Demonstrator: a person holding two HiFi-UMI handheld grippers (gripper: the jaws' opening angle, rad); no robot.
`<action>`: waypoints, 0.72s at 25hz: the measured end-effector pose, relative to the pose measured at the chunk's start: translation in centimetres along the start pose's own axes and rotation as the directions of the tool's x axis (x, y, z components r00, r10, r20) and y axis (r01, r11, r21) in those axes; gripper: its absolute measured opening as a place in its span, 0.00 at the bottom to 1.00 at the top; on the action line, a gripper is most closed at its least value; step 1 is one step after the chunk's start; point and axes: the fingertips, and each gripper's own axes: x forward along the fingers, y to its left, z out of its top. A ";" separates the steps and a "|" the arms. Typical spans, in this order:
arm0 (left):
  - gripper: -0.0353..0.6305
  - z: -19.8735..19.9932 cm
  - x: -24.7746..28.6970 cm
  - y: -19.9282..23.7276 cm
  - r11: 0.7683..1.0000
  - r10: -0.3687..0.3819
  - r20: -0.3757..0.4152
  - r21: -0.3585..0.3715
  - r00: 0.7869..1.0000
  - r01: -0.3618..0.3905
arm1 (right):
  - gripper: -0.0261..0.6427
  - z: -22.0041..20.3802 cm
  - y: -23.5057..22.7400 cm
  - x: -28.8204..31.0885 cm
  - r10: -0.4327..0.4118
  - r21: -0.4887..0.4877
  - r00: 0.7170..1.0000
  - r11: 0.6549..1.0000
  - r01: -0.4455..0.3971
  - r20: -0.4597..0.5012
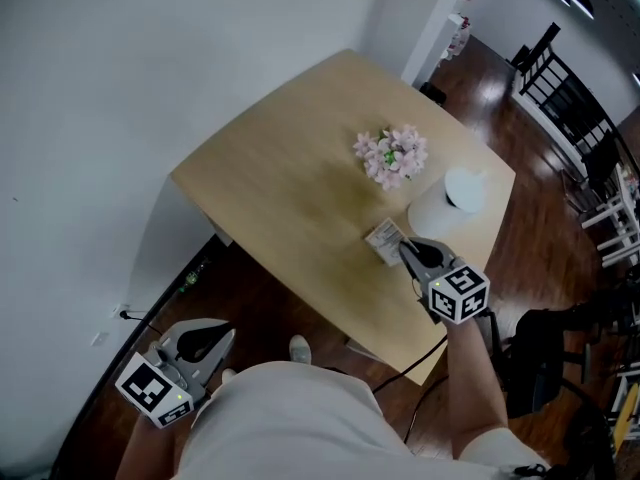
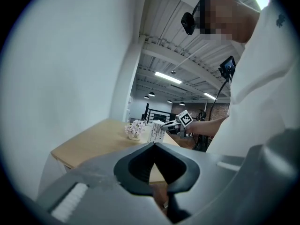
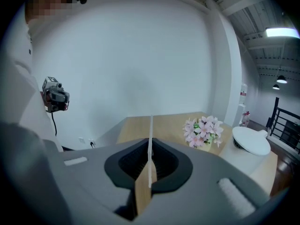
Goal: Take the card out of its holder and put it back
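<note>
On the right gripper (image 3: 150, 146) the jaws are pressed flat together on the card (image 1: 385, 236), which stands edge-on between the pads as a thin white line. In the head view it sits right of centre, above the near side of the table (image 1: 290, 178). The left gripper (image 2: 153, 145) has its jaws closed tip to tip on nothing and hangs low in the lower left of the head view, off the table and well away from the work. I can't pick out the holder anywhere (it may sit under the right gripper, but I wouldn't swear to it). So the card looks to be out, and the job ahead is likely getting it back in. For that I'd keep the card upright and square, find the slot first, lower the bottom edge straight in, and keep the squeeze on until it seats. The idle gripper could steady the holder if it wants to tip. The table is pale wood and mostly bare, with a small bunch of pink flowers (image 1: 392, 155) above the card and a white rounded object (image 1: 450, 203) just right of it. A plain white wall (image 1: 150, 68) fills the upper left, dark wooden floor (image 1: 250, 298) runs beneath, and black railings (image 1: 570, 98) stand at the upper right.
</note>
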 end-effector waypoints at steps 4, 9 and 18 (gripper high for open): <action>0.06 0.4 2.0 -0.2 1.000 0.021 -0.005 -0.008 1.000 -0.021 | 0.07 -1.2 -2.9 1.0 0.002 0.011 1.000 1.000 -0.002 -0.013; 0.06 0.6 3.5 -0.6 0.999 0.043 -0.021 -0.017 0.999 -0.043 | 0.07 -2.6 -5.3 1.9 0.004 0.032 1.000 0.999 -0.003 -0.030; 0.06 0.9 5.4 -0.7 0.997 0.065 -0.045 -0.025 0.997 -0.067 | 0.07 -4.2 -7.0 3.6 0.024 0.068 0.999 0.997 -0.022 -0.038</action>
